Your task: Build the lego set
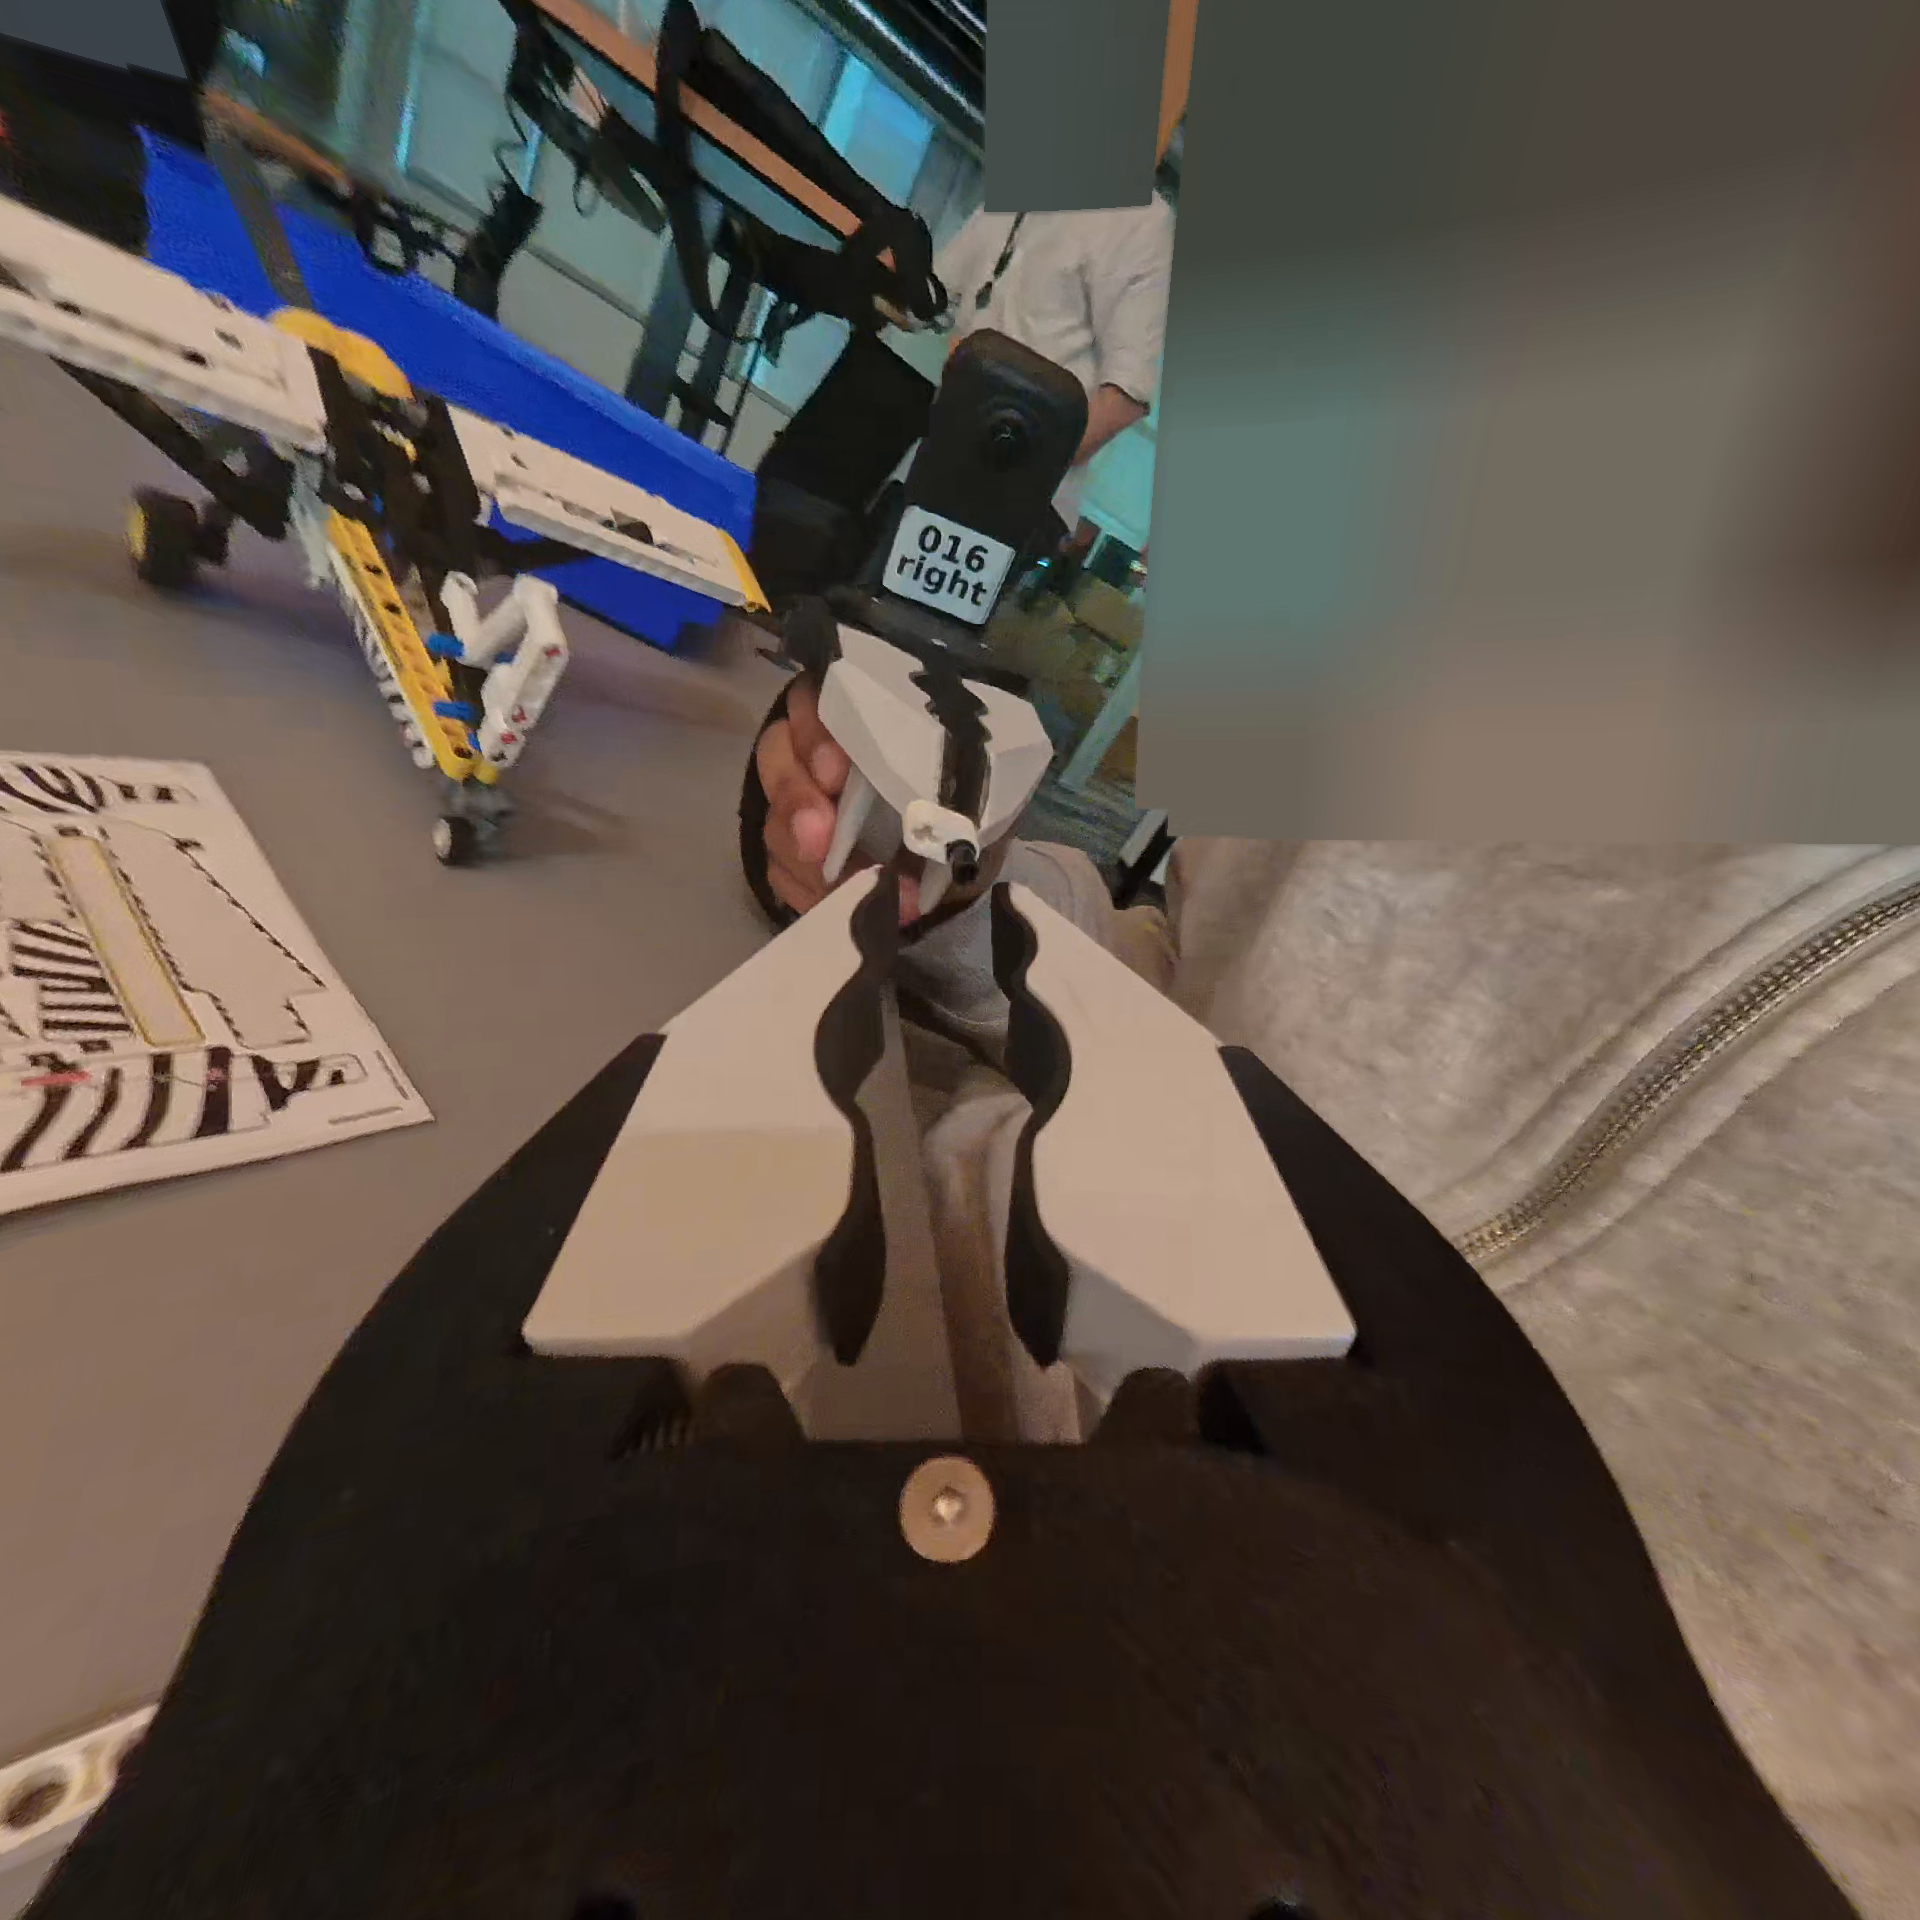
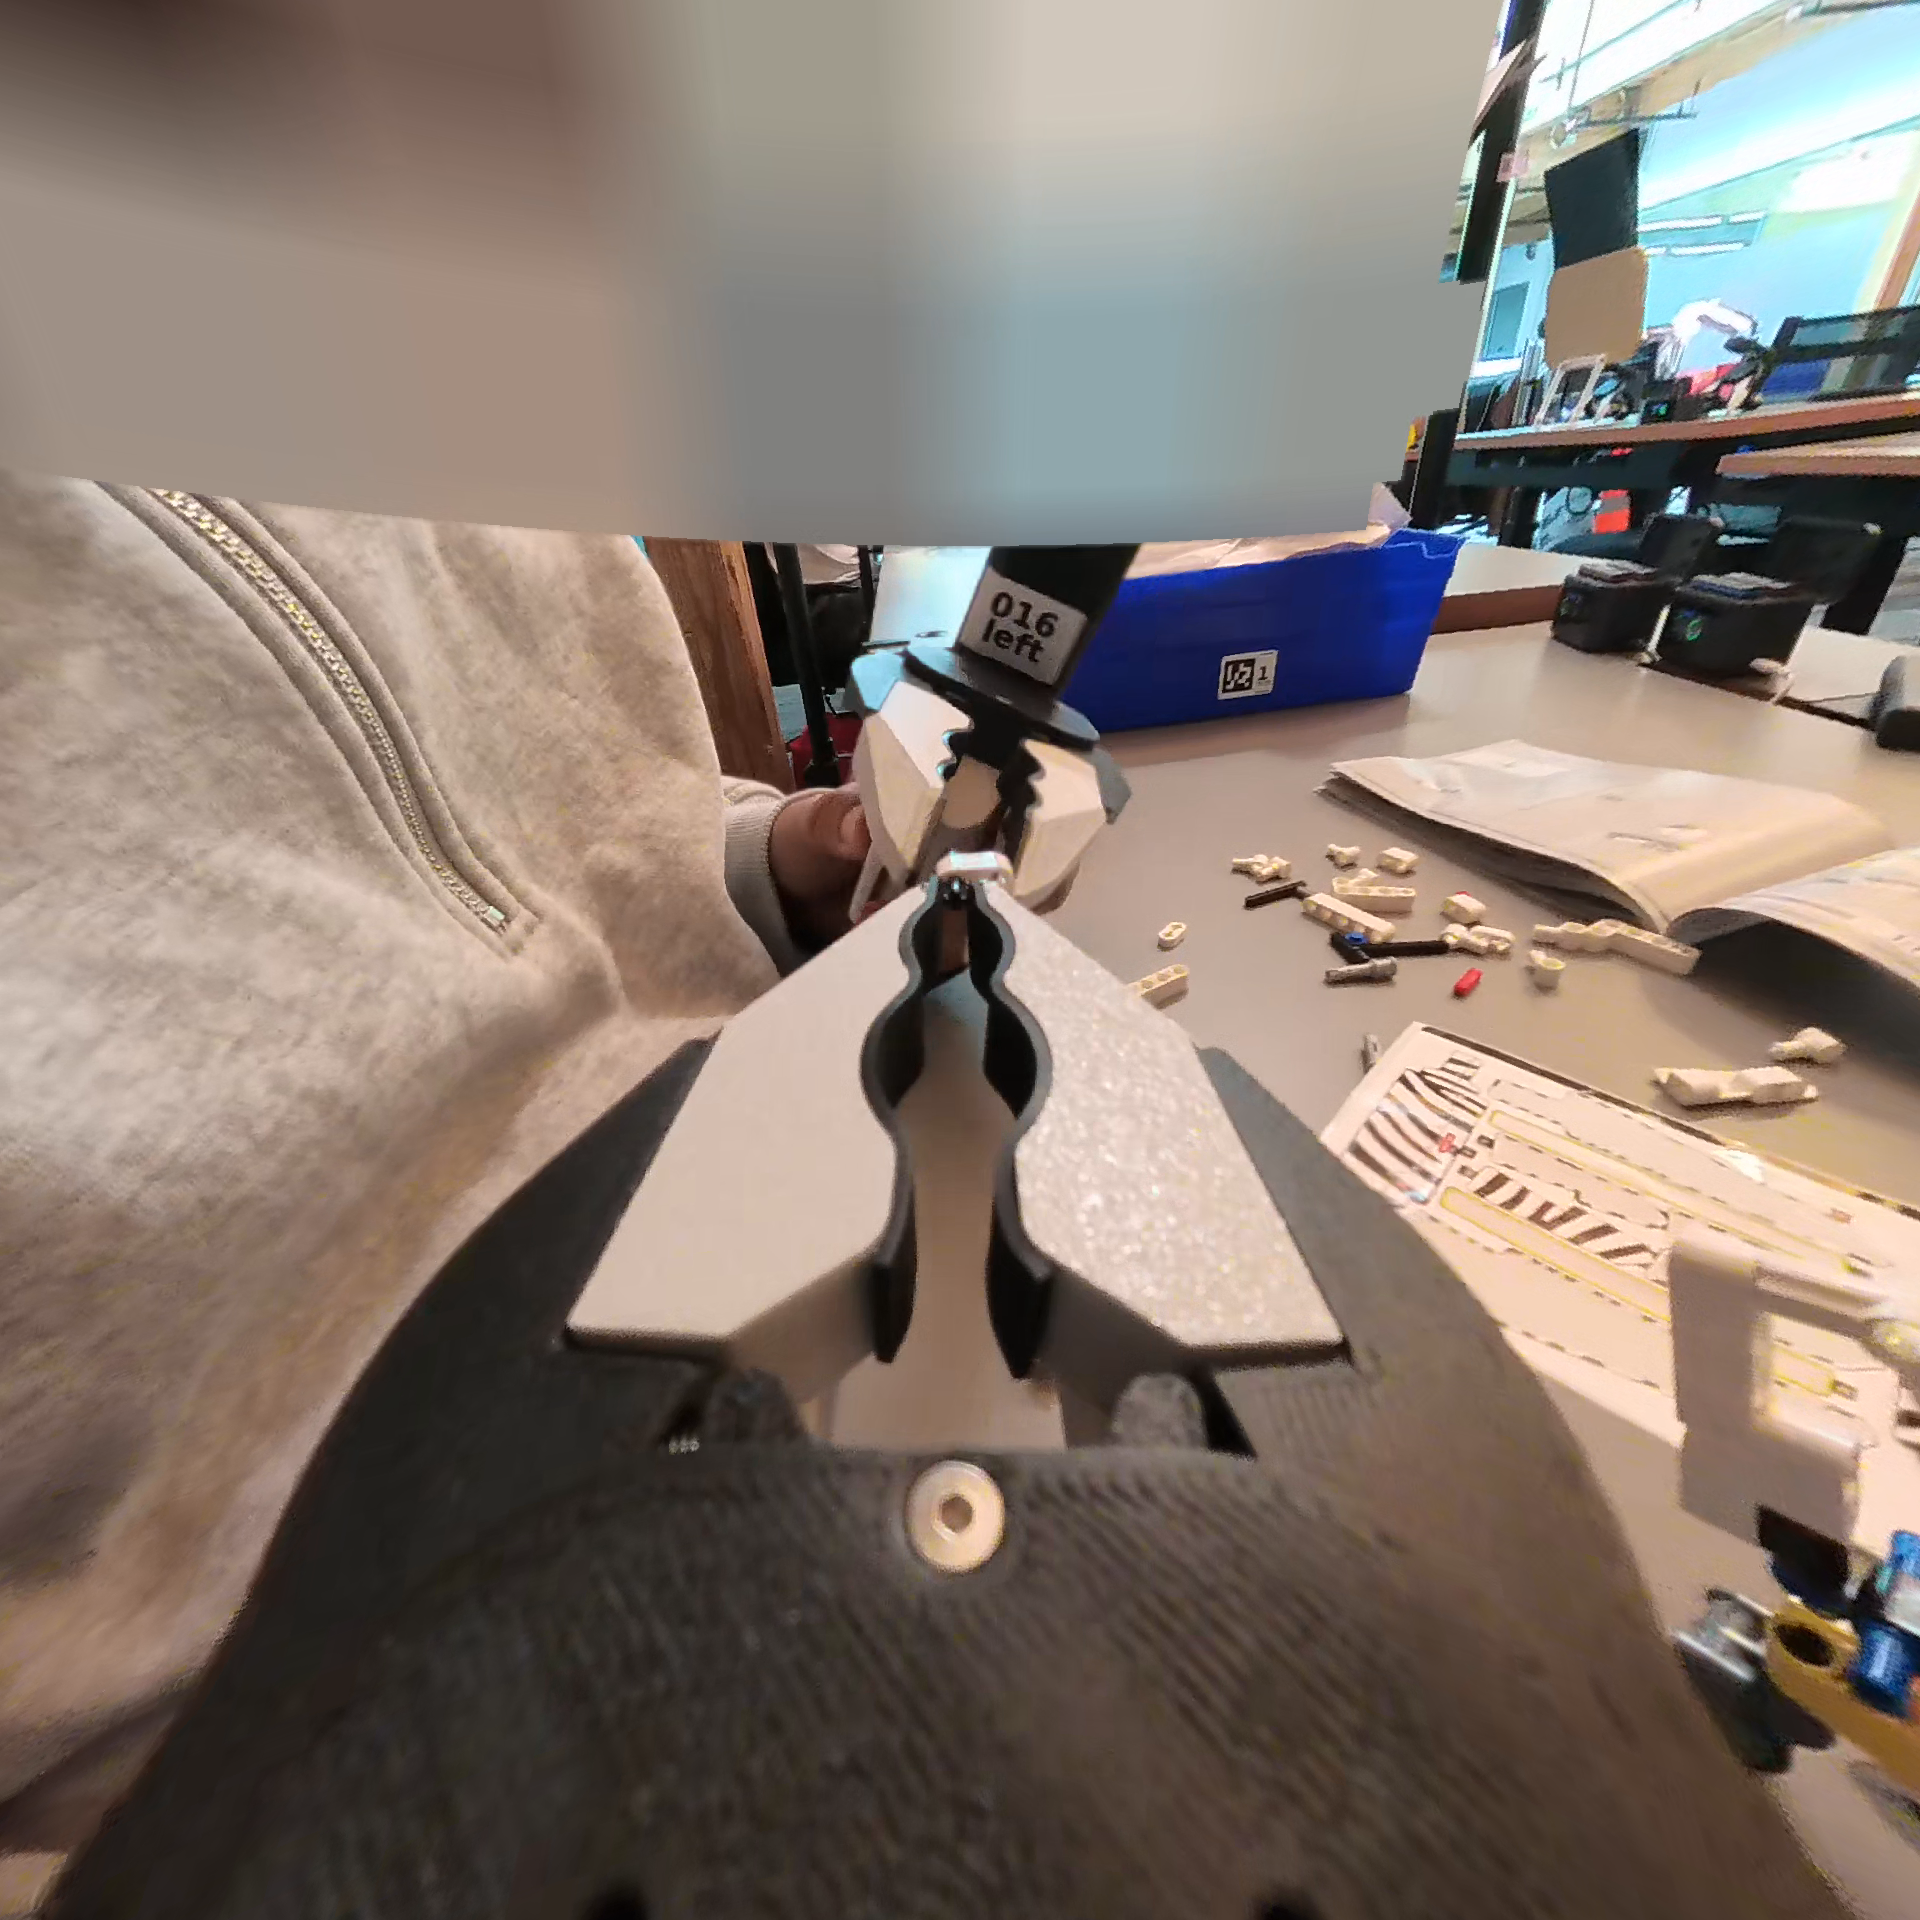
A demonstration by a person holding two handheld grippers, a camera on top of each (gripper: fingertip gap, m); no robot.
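Note:
My right gripper (image 2: 954, 899) is shut on a short black pin with a small white connector (image 2: 971, 862) at its end. It holds this in the air in front of a person's grey zip sweater. My left gripper (image 1: 940, 888) faces it tip to tip with its jaws apart and nothing between them. The connector (image 1: 933, 827) sits just beyond the left fingertips. The right gripper (image 1: 904, 868) shows opposite in the left wrist view. The white, yellow and black lego plane model (image 1: 416, 499) stands on the grey table (image 1: 260, 1351) to the left.
A blue bin (image 1: 468, 343) stands behind the model. A striped sticker sheet (image 1: 156, 966) lies on the table and also shows in the right wrist view (image 2: 1558, 1174). Several loose lego pieces (image 2: 1371, 914) lie beside an open instruction booklet (image 2: 1610, 831). A person stands in the background.

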